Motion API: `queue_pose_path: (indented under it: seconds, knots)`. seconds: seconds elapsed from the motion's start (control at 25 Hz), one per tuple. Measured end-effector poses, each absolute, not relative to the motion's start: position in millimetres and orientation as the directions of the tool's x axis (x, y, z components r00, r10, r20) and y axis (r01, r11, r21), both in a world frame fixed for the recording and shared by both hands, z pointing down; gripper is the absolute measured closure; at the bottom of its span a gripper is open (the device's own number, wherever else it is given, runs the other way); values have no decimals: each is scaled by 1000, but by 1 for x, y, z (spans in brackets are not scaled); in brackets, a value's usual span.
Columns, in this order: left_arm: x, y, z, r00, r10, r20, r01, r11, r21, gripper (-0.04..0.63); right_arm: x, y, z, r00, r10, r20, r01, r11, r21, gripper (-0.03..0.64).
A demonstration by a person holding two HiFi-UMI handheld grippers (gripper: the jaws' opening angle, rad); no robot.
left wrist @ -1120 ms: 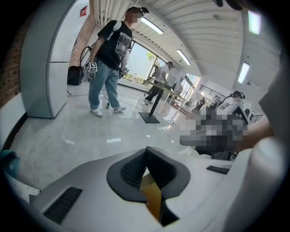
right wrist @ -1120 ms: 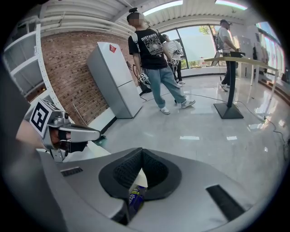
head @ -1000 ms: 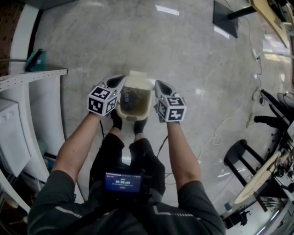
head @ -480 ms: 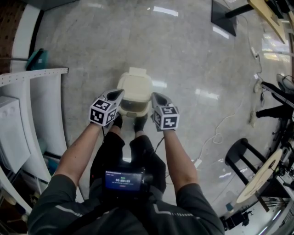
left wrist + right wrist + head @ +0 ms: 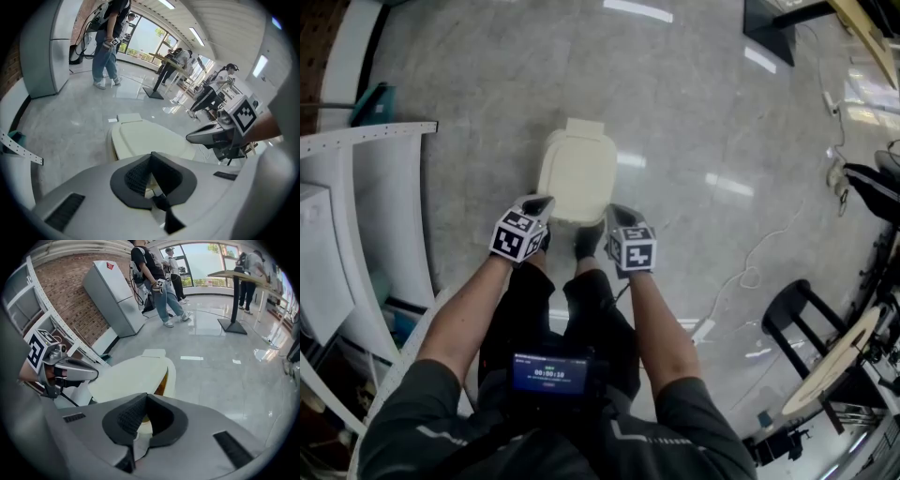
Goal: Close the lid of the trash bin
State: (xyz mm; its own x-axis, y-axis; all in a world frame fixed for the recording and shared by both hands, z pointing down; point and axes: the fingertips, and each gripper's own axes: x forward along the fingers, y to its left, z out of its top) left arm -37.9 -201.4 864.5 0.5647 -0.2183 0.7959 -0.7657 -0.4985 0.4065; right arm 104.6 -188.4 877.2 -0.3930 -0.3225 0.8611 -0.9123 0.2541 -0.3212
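Bin (image 5: 172, 375) on floor (image 5: 703, 112) at person's feet. Lid (image 5: 577, 171) down, thin amber gap along one side. Left claw (image 5: 541, 202) and right claw (image 5: 616, 213) closed, empty, flanking near edge.

Right gripper (image 5: 146, 397) low centre, jaws together at the tips, nothing between them. Just past it a cream trash bin (image 5: 172, 374), its lid (image 5: 129, 376) lying nearly flat with a thin brown gap under the right edge. Left gripper (image 5: 95, 374) at left, tip right by the lid's left edge, contact unclear; its marker cube (image 5: 40, 350) faces the camera. Glossy grey floor (image 5: 225, 366). Grey fridge (image 5: 115, 291) against a brick wall (image 5: 70, 280). People (image 5: 154, 282) stand far back, tall desk (image 5: 234, 275) at right.
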Motion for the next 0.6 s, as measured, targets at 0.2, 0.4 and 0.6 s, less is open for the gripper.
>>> queue_pose_path:
  seconds: [0.2, 0.4, 0.6]
  knots:
    - [-39, -182, 895, 533, -180, 826, -771, -505, 388, 600, 104, -168, 909, -368, -279, 887, -919, 258, -300, 606]
    - [-41, -171, 923, 504, -148, 851, -783, -494, 378, 600, 103, -164, 932, -356, -248, 901, -916, 281, -285, 606]
    - [-40, -165, 942, 486, -127, 864, -776, -517, 360, 600, 102, -161, 950, -334, -233, 913, -922, 284, -265, 606]
